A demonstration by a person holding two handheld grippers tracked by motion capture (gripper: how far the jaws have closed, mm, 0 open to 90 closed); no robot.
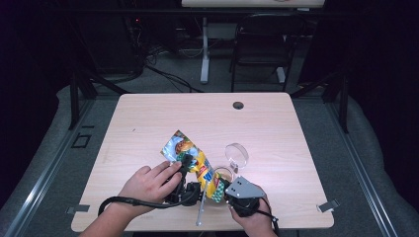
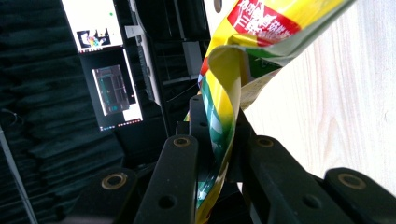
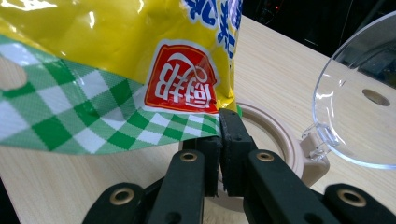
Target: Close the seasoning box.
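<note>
Snack bag (image 1: 197, 165) pinched by both closed grippers, left gripper (image 2: 219, 154) and right gripper (image 3: 222, 140)

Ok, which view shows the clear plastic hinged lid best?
The right gripper view: the clear plastic hinged lid stands open at the right, hinged to the beige round container. The high view shows the lid small, beside the yellow snack bag. The left gripper view gives the bag and tabletop.

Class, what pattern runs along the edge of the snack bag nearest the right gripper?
A green and white check, clearest in the right gripper view on the snack bag.
</note>
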